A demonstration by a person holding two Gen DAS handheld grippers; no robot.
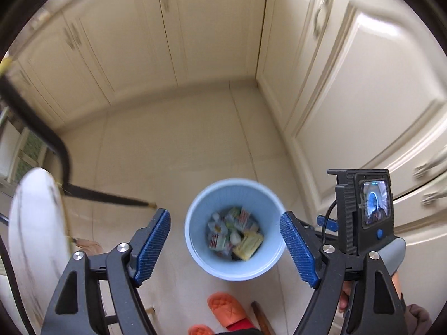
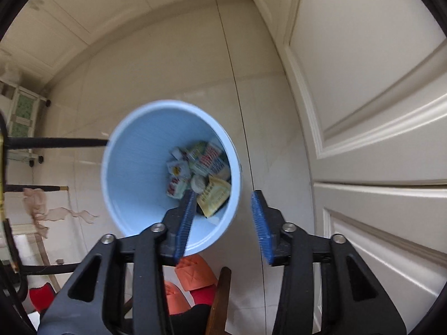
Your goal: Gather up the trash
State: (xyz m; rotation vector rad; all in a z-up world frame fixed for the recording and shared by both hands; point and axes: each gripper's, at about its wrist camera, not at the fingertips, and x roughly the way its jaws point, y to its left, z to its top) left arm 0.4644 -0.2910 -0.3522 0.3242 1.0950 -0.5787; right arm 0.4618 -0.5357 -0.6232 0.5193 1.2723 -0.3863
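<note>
A light blue waste bin stands on the tiled floor, seen from above; it also shows in the right wrist view. Several wrappers and packets lie at its bottom, among them a yellow packet. My left gripper is open and empty, its blue pads either side of the bin's mouth, well above it. My right gripper is open and empty above the bin's right rim. The back of the right gripper's handset shows in the left wrist view.
Cream cabinet doors line the back and right. A round white marble table top with black chair legs is at the left. Orange slippers and a wooden leg are below the bin.
</note>
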